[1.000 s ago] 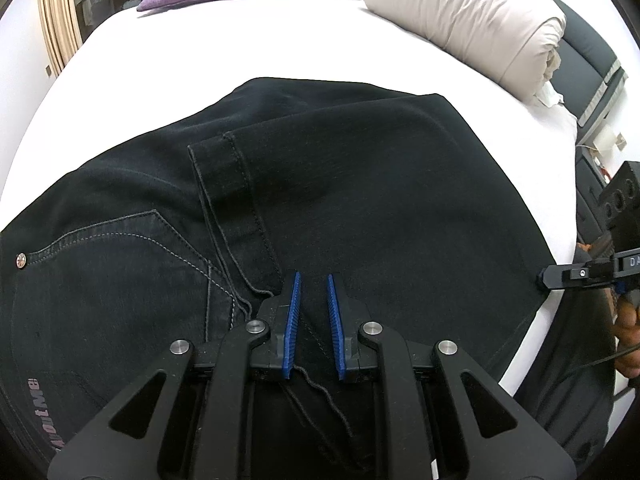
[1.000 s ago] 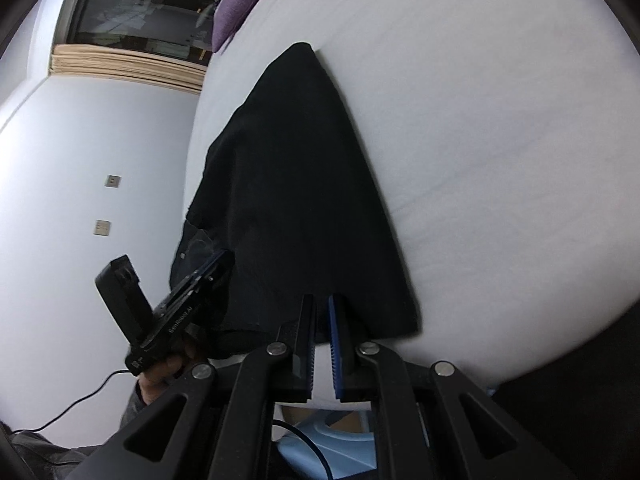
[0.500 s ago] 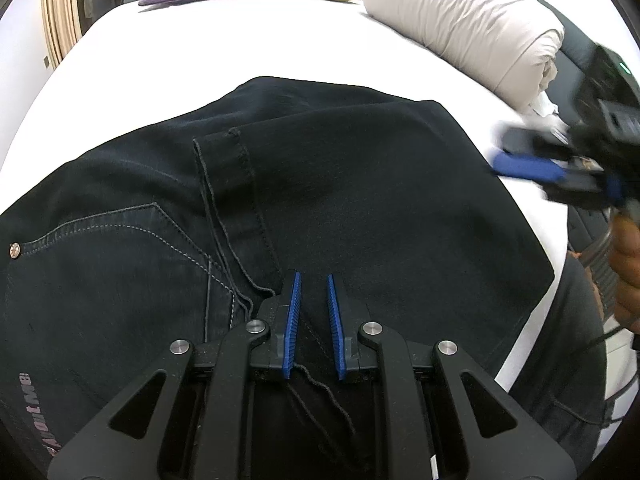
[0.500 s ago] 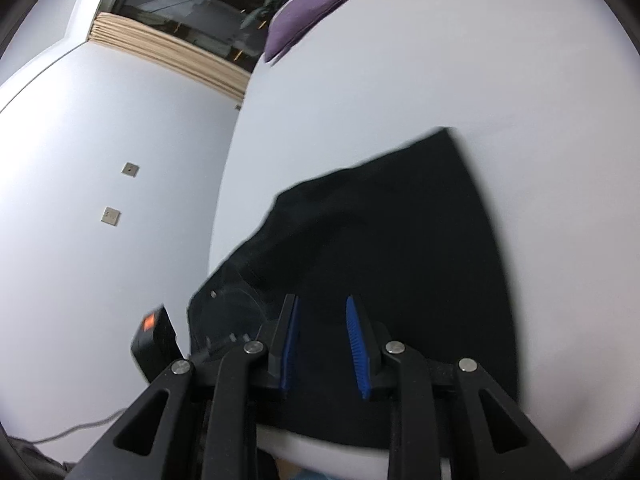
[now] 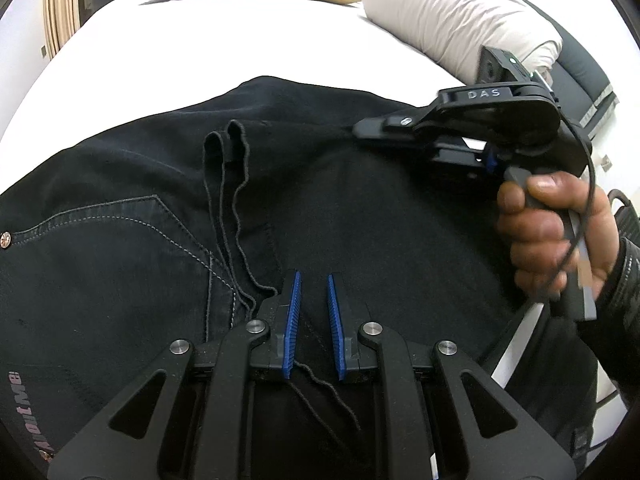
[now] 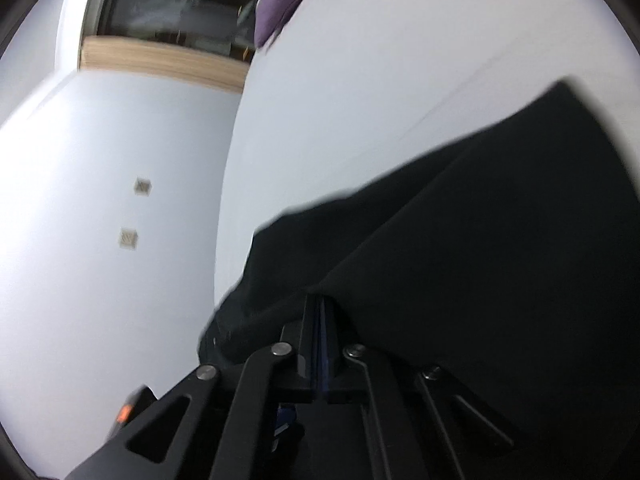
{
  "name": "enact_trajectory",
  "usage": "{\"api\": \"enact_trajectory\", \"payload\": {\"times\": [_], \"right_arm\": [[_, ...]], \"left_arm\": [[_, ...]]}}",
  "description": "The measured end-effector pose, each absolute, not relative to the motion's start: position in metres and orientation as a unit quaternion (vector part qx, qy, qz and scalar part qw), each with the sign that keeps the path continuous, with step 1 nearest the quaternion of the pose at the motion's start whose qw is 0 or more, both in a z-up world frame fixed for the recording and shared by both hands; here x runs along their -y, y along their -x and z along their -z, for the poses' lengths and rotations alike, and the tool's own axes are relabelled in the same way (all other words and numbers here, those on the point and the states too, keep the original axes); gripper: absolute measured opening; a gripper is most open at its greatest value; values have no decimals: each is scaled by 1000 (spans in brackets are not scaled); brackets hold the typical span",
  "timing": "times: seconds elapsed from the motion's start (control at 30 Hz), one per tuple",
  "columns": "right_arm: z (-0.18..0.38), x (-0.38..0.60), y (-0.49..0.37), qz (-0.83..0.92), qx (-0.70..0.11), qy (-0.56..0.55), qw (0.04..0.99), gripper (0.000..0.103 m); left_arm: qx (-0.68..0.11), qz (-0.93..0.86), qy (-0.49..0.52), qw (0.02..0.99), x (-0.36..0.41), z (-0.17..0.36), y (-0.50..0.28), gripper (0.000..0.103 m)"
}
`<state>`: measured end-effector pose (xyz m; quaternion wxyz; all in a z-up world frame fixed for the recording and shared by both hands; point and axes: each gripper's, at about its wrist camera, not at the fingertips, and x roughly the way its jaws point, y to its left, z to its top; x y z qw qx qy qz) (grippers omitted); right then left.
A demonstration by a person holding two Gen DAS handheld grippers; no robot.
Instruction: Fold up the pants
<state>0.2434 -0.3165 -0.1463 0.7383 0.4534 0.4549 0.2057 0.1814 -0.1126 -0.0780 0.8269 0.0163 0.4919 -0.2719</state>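
Left wrist | 1 pants (image 5: 400,216) | 2 cushions | right tool (image 5: 358,130) pinching pants

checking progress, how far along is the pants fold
Done: the black pants lie on the white bed with the legs folded over, hems near the pocket. In hand: the right hand-held gripper has just closed at the far fold; the left hand-held gripper stands slightly apart over the near edge. Left: the last fold.
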Motion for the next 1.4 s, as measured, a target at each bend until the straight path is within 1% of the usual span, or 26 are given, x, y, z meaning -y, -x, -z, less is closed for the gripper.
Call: {"api": "enact_trajectory", "payload": {"times": [0.13, 0.17, 0.2, 0.23, 0.27, 0.3, 0.37, 0.43, 0.47, 0.5, 0.53, 0.57, 0.63, 0.67, 0.73, 0.8, 0.87, 0.9, 0.93, 0.97, 1.0, 1.03, 1.13, 1.27, 1.4], "right_arm": [[141, 354, -227, -138, -422, -484, 754, 0], [133, 358, -220, -125, -419, -480, 760, 7], [125, 357, -214, -122, -417, -469, 769, 26], [116, 353, -207, -124, -412, -457, 778, 37], [106, 347, -196, -131, -406, -447, 786, 55], [101, 340, -186, -142, -405, -442, 788, 60], [100, 326, -167, -172, -405, -439, 784, 60], [110, 314, -149, -186, -417, -439, 774, 62], [119, 310, -143, -185, -428, -439, 769, 58], [127, 311, -135, -180, -427, -436, 772, 44], [130, 313, -128, -175, -415, -431, 782, 40], [132, 316, -122, -171, -407, -431, 787, 37], [132, 321, -118, -173, -406, -438, 784, 37], [131, 322, -117, -169, -407, -436, 784, 38], [127, 323, -111, -168, -403, -430, 790, 45], [123, 316, -105, -171, -394, -419, 800, 56], [118, 308, -101, -183, -377, -413, 809, 62], [116, 297, -98, -192, -370, -417, 808, 62], [115, 294, -98, -205, -364, -422, 804, 62], [116, 290, -98, -221, -359, -429, 799, 62], [116, 290, -99, -229, -356, -433, 796, 63], [116, 292, -98, -237, -353, -437, 792, 63], [120, 299, -98, -250, -339, -467, 778, 63], [124, 304, -95, -253, -336, -478, 771, 63], [125, 305, -95, -254, -335, -481, 769, 63]], "left_arm": [[-493, 271, -14, 827, 110, 76, -182, 14], [-492, 270, -13, 827, 110, 76, -181, 14], [-492, 269, -13, 828, 110, 75, -181, 14], [-491, 268, -13, 828, 110, 75, -181, 14], [-491, 267, -12, 829, 110, 75, -180, 14], [-490, 266, -11, 830, 110, 75, -180, 14], [-486, 265, -10, 833, 108, 73, -176, 14], [-482, 263, -1, 836, 105, 71, -171, 14], [-481, 261, 4, 837, 103, 70, -169, 14], [-481, 260, 12, 837, 99, 68, -166, 14], [-480, 257, 21, 839, 93, 64, -161, 14], [-479, 255, 27, 840, 88, 60, -157, 14], [-469, 247, 47, 846, 70, 49, -143, 14], [-463, 242, 55, 851, 61, 44, -137, 14], [-452, 226, 79, 859, 37, 34, -125, 14], [-446, 200, 121, 864, 5, 27, -114, 14], [-436, 169, 174, 867, -33, 20, -100, 16], [-431, 153, 196, 867, -49, 17, -89, 23], [-424, 132, 228, 866, -69, 17, -79, 38], [-418, 119, 253, 865, -84, 17, -73, 51], [-406, 98, 285, 863, -101, 18, -64, 70], [-393, 78, 314, 861, -116, 19, -56, 74], [-381, 42, 375, 844, -148, 26, -50, 74], [-410, 39, 441, 798, -162, 52, -53, 74], [-408, 43, 461, 787, -168, 58, -55, 74]]}}
